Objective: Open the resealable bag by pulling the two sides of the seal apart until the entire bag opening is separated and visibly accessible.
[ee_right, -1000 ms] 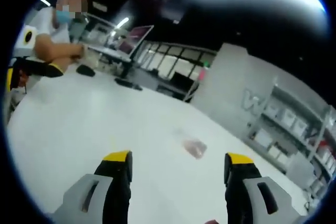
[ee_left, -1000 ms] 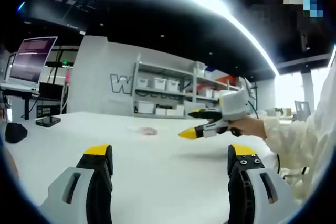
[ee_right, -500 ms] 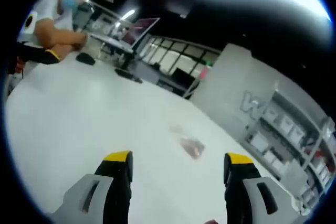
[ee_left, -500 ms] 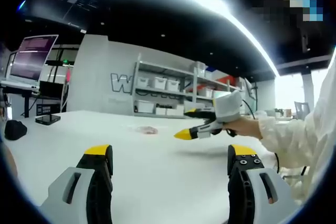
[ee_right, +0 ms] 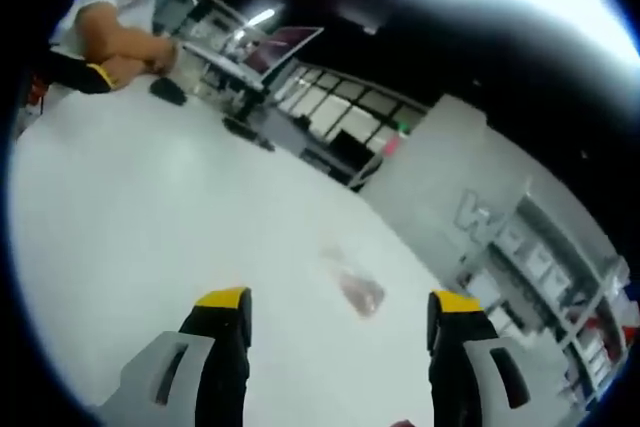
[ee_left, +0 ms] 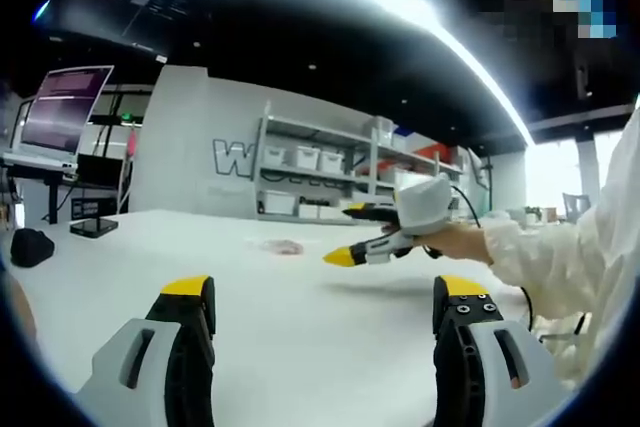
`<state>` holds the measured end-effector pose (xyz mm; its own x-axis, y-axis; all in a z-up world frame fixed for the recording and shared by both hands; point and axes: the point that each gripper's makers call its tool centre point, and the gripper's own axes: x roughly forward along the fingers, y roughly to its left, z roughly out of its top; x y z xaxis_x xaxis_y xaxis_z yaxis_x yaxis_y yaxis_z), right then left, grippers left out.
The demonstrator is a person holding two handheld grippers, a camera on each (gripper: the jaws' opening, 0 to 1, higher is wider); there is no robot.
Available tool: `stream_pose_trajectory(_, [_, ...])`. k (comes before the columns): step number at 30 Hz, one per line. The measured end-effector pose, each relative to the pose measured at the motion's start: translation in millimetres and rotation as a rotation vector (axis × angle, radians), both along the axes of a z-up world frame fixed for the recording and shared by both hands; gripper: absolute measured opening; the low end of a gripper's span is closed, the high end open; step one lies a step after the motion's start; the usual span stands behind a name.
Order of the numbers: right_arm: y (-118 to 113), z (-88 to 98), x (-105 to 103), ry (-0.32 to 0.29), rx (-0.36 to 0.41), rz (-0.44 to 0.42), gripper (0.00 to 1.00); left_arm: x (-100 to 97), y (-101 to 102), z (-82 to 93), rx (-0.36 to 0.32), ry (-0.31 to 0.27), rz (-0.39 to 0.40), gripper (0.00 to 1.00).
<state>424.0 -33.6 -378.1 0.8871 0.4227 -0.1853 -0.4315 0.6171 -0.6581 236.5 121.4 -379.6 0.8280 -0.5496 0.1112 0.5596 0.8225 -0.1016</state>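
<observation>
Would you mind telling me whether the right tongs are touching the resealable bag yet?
Apart. In the right gripper view, bare table shows between the open right tongs and the bag lying farther ahead.

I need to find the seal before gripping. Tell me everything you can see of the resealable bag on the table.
The resealable bag is small, clear and glossy, like thin plastic, with something pinkish inside. It lies flat on the white table, far ahead of both open grippers, and nothing touches it. In the left gripper view it is a thin pale sliver near the table's far edge. The seal and whether it is open are too small to tell.
</observation>
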Motion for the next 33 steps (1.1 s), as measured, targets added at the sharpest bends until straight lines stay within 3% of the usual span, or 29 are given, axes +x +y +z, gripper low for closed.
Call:
stream_pose_trajectory(10, [8.7, 2.4, 2.8, -0.078, -0.063, 0.004, 0.69, 0.9, 0.5, 1.3, 0.001, -0.003, -0.002, 0.88])
stream_pose_trajectory(33, [22.7, -4.4, 21.0, -0.051, -0.077, 0.009, 0.69, 5.5, 3.3, -0.6, -0.012, 0.006, -0.004, 0.88])
